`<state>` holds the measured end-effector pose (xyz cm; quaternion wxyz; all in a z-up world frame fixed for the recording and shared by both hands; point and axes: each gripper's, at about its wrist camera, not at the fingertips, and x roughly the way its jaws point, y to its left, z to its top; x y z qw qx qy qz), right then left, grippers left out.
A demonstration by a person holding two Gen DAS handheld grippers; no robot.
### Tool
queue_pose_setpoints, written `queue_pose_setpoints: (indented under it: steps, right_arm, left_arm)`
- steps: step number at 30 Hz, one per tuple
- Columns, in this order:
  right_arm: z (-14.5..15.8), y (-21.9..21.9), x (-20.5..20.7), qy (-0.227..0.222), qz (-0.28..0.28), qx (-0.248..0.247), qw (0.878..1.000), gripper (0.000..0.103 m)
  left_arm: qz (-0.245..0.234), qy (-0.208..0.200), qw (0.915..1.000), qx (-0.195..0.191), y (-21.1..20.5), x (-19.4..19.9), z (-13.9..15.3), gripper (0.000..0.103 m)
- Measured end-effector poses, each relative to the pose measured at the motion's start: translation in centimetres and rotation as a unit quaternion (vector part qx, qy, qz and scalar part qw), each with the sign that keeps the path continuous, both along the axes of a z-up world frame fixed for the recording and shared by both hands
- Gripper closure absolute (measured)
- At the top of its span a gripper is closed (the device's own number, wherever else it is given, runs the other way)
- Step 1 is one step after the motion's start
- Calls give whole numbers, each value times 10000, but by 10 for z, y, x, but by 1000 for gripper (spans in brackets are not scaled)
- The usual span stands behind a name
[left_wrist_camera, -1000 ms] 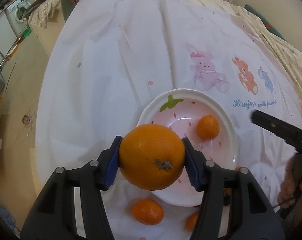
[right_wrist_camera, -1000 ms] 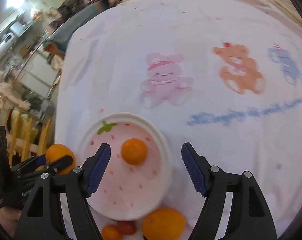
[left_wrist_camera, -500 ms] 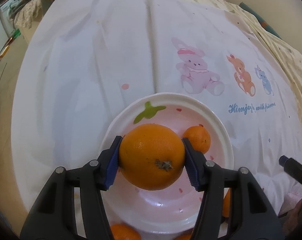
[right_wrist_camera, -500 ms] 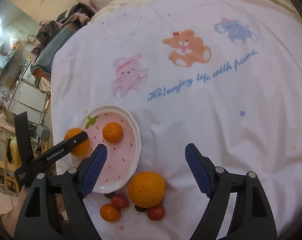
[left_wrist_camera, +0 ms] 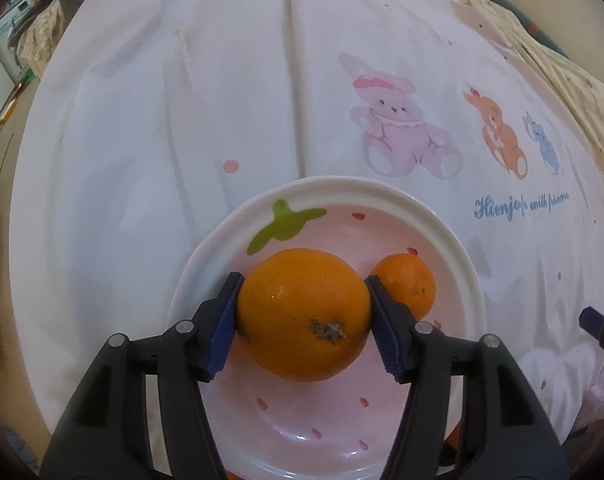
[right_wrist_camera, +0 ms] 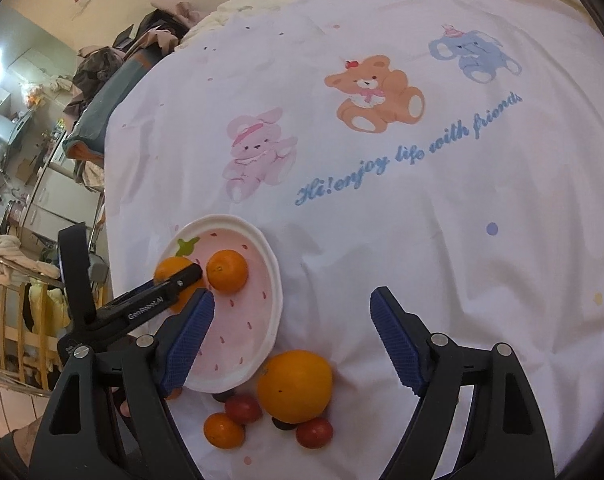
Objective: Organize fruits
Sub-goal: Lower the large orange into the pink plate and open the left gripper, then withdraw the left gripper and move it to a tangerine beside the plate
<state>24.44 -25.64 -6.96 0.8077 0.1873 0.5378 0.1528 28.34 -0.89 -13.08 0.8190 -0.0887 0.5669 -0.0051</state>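
In my left wrist view, my left tongs fill the bottom of the frame with a large orange between the blue pads. Both pads touch its sides, and the jaws are easing apart at this moment. The orange sits low over the pink, white-rimmed plate, stem end facing the camera. A small mandarin lies on the plate just right of it, partly behind my right-hand pad. The plate rests on a white sheet printed with cartoon animals. One blue tip of my other tongs pokes in at the right edge.

In my right wrist view, my right tongs stand wide apart at the bottom of the frame, with nothing between the pads. Below and between them, on the sheet, lies a second large orange just beside the plate's near rim, with a small mandarin, two red cherry tomatoes and two dark little fruits clustered around it. At left centre, the plate shows my left tongs holding their orange over its left side, the mandarin next to it.
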Motion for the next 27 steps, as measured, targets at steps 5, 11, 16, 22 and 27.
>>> queue_pose_setpoints:
  steps: [5, 11, 16, 22, 27]
  right_arm:
    - [3, 8, -2, -103, 144, -133, 9998, 20]
    - [5, 9, -4, -164, 177, -184, 9995, 20]
    - [8, 6, -7, -235, 140, -224, 9994, 20]
    - [15, 3, -16, -323, 129, -261, 9991, 20]
    - [23, 1, -31, -507, 171, -338, 9980, 20]
  left_arm:
    - [79, -74, 9999, -129, 6, -6, 7, 15]
    - [129, -302, 9994, -45, 8, -15, 27, 13]
    - [206, -376, 9991, -34, 16, -30, 44, 13]
    - [304, -664, 9973, -47, 24, -56, 73, 13]
    - [404, -972, 9943, -134, 34, -91, 98, 13]
